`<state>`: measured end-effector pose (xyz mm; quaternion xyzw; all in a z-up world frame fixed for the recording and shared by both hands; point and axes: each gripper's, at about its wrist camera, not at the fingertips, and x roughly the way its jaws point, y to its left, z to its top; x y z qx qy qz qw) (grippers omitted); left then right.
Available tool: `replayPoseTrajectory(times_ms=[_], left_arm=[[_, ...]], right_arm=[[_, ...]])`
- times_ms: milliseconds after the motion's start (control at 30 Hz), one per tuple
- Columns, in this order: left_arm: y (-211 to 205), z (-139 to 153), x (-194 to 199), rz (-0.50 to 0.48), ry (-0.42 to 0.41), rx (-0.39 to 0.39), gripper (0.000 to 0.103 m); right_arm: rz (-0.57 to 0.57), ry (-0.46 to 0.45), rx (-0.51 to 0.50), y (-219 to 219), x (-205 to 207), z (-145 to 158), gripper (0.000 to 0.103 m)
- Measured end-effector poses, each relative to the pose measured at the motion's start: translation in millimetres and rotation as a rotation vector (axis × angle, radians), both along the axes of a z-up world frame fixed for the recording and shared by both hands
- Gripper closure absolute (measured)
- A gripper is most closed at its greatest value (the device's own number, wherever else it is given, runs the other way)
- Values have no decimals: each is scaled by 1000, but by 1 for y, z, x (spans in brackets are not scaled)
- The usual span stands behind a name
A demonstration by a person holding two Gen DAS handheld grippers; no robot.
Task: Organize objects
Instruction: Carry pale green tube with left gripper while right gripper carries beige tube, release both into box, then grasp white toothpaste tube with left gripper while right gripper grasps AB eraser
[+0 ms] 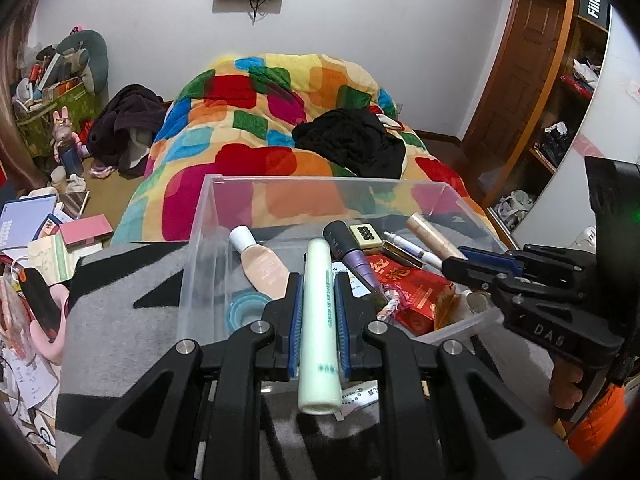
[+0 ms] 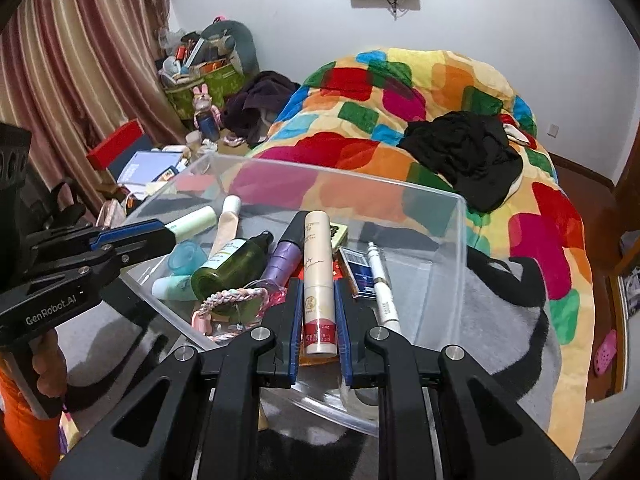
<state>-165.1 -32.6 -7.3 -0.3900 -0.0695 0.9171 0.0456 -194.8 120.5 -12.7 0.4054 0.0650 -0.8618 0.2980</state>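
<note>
— What are the two tongs doing right now?

— The left gripper [image 1: 319, 280] is pinching a pale green tube [image 1: 318, 320] between its blue pads, jaws nearly closed around it. The tube is lying lengthwise along the fingers, its far end reaching over the near edge of the clear plastic bin [image 1: 208, 208]. The right gripper [image 2: 319, 284] is doing the same with a cream tube with a red base [image 2: 318, 280], also gripped narrow and lengthwise, over the bin's near wall.

— Why lengthwise?

— I'd guess so each tube is sitting steady along the pads and not swinging about while it's being carried.

— And the rest of the things?

— Most are lying inside the bin already: a beige foundation bottle [image 1: 262, 268] at the bin's left side, a purple tube [image 1: 352, 252] mid-bin, a red packet [image 1: 412, 292] towards its right, a green bottle [image 2: 232, 268], a white pen-like stick [image 2: 384, 292]. The bin itself is sitting on a grey and black blanket [image 1: 120, 304], with the bright patchwork quilt [image 1: 280, 112] beyond its far wall.

— So the tubes are going in or coming out?

— I can't tell; both are hanging right at the bin's near edge.
</note>
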Motion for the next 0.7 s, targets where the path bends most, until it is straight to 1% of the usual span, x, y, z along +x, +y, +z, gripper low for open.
replayPoseTrajectory(times_ms=[167,300,367,433,567,667,700], left_arm=[[3,7,8,-8,26,-8,87],[7,14,15,-15,44,-27,87],[9,18,19,-17,55,-31,85],[10,21,23,-18,66,-34,79],[14,24,34,-25,82,-53,75],[16,24,41,-25,90,-65,64],[16,24,44,-23,93,-66,60]], right_arm=[[32,-1,15,-6,5,-2,89],[31,-2,-5,-1,9,3,88],[34,2,-17,2,13,7,88],[35,12,-25,5,18,11,86],[43,28,-43,11,29,19,83],[51,41,-50,17,37,23,80],[54,45,-48,18,40,24,77]])
